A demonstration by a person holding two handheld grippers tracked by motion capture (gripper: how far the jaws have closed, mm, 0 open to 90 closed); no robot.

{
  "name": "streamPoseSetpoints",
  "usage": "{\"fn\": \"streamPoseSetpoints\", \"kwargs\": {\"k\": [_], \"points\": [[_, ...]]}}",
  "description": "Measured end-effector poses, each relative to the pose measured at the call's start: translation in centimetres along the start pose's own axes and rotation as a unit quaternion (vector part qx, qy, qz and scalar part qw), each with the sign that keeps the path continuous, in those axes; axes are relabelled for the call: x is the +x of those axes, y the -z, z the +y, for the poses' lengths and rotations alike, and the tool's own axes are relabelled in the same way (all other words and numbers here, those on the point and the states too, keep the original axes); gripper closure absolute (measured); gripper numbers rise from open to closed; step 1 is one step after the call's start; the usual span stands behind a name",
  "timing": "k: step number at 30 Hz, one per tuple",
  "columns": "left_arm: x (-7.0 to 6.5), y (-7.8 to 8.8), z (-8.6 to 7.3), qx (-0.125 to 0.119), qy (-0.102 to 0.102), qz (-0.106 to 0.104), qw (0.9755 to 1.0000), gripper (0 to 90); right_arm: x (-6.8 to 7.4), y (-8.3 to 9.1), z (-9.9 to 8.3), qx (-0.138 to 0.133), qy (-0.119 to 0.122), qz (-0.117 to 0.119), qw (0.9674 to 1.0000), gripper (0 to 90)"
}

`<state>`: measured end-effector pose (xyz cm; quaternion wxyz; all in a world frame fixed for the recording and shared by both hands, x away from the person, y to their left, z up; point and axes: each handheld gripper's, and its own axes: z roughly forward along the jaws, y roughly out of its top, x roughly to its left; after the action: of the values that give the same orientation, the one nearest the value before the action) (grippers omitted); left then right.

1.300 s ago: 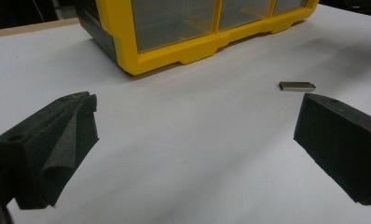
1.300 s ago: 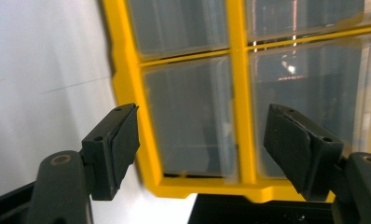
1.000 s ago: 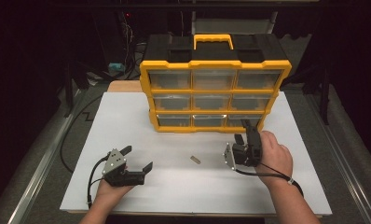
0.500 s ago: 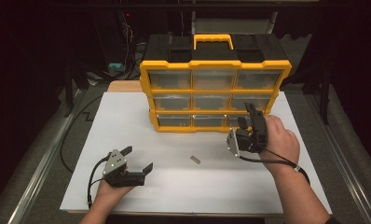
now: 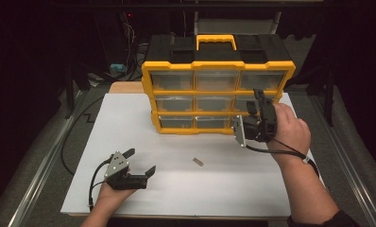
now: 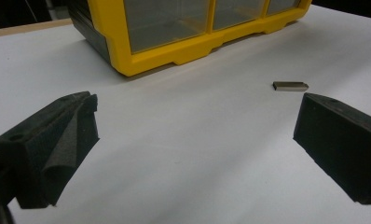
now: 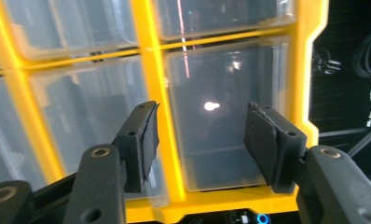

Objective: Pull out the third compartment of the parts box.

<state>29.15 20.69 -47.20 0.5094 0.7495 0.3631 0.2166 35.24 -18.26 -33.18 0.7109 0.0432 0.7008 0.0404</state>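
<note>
The right gripper (image 5: 255, 105) is held up in front of the yellow organiser (image 5: 217, 85), at the right-hand column of its clear drawers (image 7: 223, 112). Compared with the frame a second earlier, it is seen higher: then it was down near the white table (image 5: 129, 123) in front of the bottom row, and now it is level with the middle row. Its jaws have just been closing and now stand partly apart, with nothing between them; in the right gripper view the pads (image 7: 141, 140) are seen framing a clear drawer front without touching it. Whether the tips touch the organiser cannot be told.

The left gripper (image 5: 139, 163) is rested on the table near the front left, in the same spot as before, with its jaws wide apart and empty. A small metal piece (image 5: 198, 161) is lying on the table between the two grippers, well apart from both and unmoved since the earlier frames; in the left gripper view it (image 6: 290, 86) is seen just beyond the right-hand jaw. The organiser is placed upright at the back of the table, its drawers all shut.
</note>
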Motion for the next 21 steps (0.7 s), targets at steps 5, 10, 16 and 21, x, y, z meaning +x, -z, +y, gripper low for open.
{"fn": "streamPoseSetpoints", "kwargs": {"k": [5,10,16,21], "points": [[0.0,0.0,0.0,0.002,-0.001,-0.001,1.0,0.8,-0.8,-0.2,-0.1,0.005,-0.006,-0.013,0.9999,51.2],[-0.1,0.0,0.0,0.0,-0.001,-0.001,1.0,0.8,-1.9,-0.5,-0.3,0.009,-0.003,-0.036,0.9993,56.3],[-0.1,0.0,0.0,0.002,-0.002,-0.001,1.0,0.8,-2.5,-1.2,-0.5,0.014,0.0,-0.058,0.9982,62.8],[-0.1,0.0,0.0,0.0,-0.001,-0.001,1.0,0.8,-2.7,-1.7,-0.8,0.018,-0.001,-0.064,0.9978,65.3]]}}
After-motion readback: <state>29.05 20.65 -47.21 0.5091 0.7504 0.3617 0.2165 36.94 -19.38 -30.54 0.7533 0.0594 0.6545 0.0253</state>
